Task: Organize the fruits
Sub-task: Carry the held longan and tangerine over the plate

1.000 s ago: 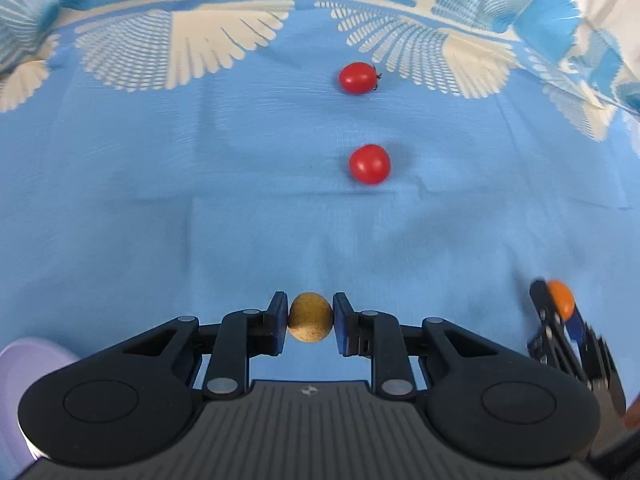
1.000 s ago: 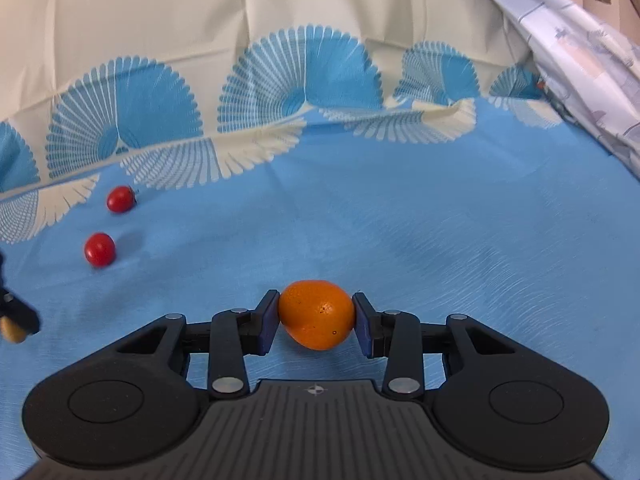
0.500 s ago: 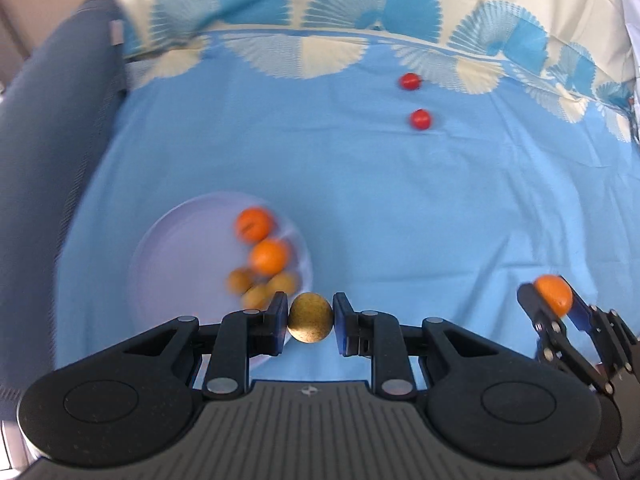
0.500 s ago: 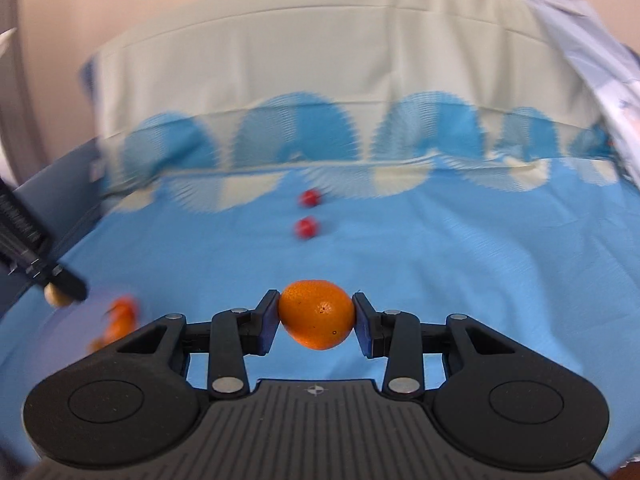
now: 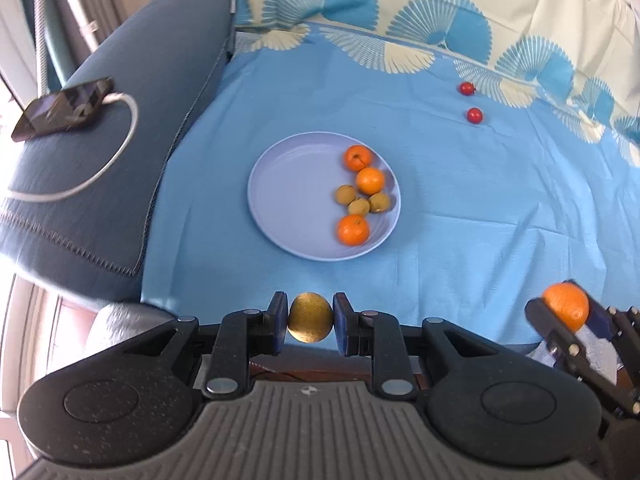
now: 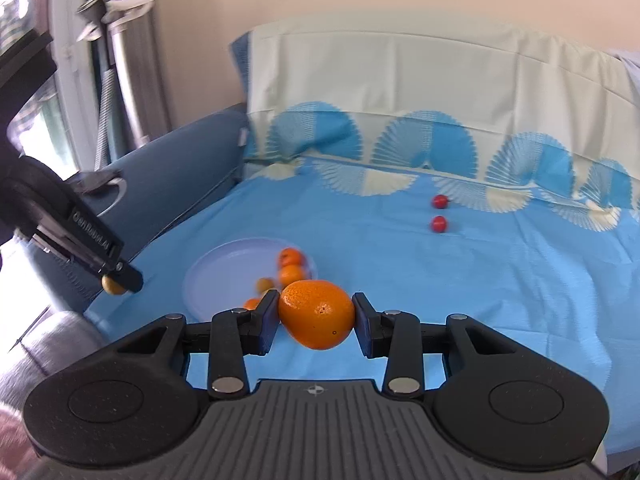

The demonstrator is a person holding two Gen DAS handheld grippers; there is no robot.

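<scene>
Item: left gripper (image 5: 310,323), pads pinching one brown longan (image 5: 310,317), held above the near edge of the blue cloth (image 5: 460,208), short of the plate.

Item: right gripper (image 6: 316,316), jaws clamped on an orange (image 6: 316,314) (off at the left view's 4 o'clock).

Item: lavender plate (image 5: 292,196), fruit crowded from 1 to 5 o'clock; left half bare.

Item: two cherry tomatoes (image 5: 475,115), uncollected, at 1 o'clock beyond the plate.

Handling note: probably lower each fruit onto the bare half before letting go; a dropped round fruit would roll.
</scene>
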